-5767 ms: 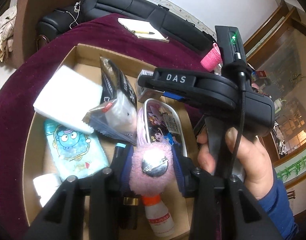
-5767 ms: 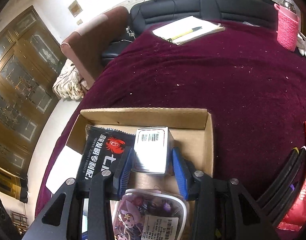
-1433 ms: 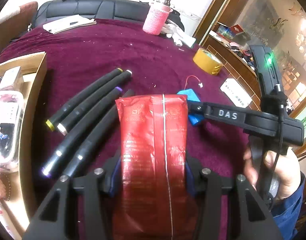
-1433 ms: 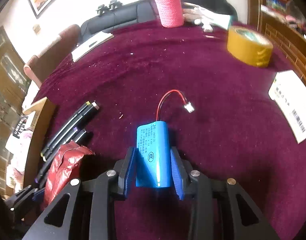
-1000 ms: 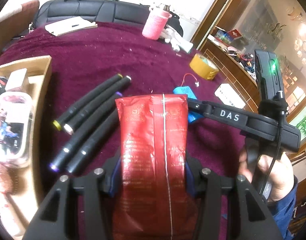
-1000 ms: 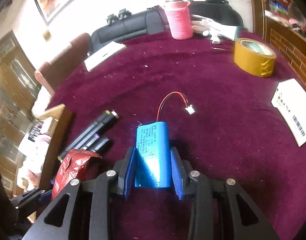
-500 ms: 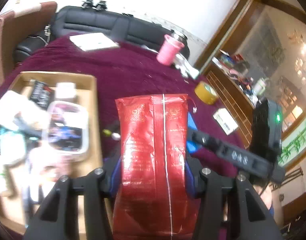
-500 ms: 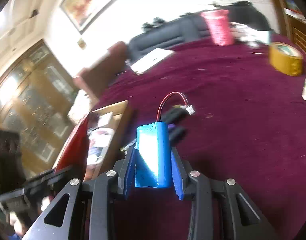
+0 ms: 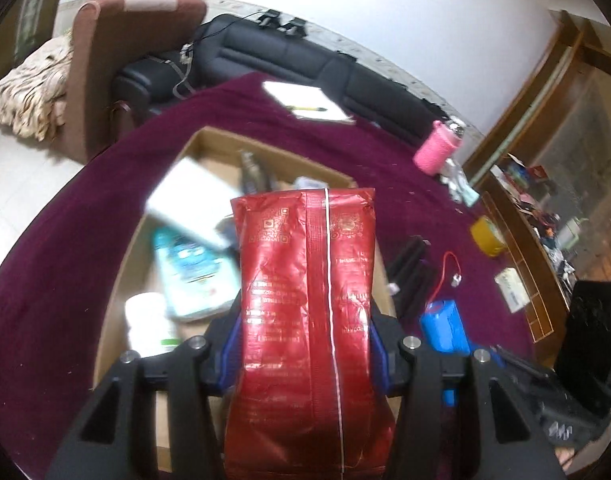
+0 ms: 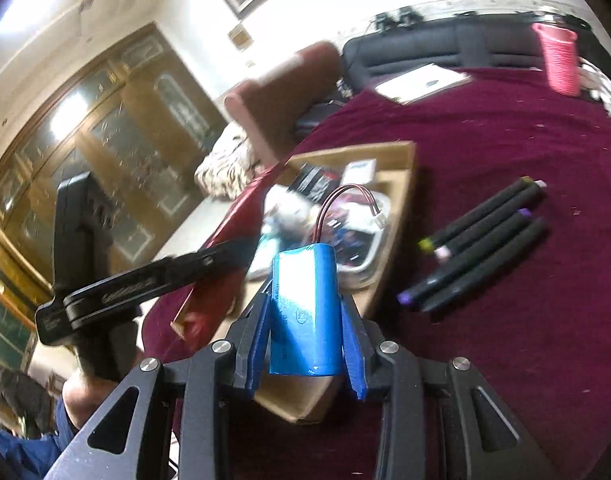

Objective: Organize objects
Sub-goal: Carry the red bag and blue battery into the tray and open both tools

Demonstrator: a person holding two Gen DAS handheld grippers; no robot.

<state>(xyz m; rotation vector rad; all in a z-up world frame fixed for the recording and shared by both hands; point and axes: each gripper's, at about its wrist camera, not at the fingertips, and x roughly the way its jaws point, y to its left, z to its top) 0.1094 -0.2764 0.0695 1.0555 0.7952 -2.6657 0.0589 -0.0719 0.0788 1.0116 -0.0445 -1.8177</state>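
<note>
My left gripper is shut on a red foil packet, held up over the cardboard box and hiding much of its inside. The box holds a white carton, a teal wipes pack and a white bottle. My right gripper is shut on a blue battery pack with a red wire and white plug, raised over the box's near right corner. The battery pack also shows to the right of the packet in the left wrist view.
Several black markers lie on the maroon tablecloth right of the box. Farther off are a notepad with a pen, a pink knitted cup, a tape roll and a labelled card. Sofa and armchair stand behind the table.
Both grippers have swung left from the markers toward the box, each keeping its load. The box now lies under the red packet and the battery pack; the markers have slid to the right.
</note>
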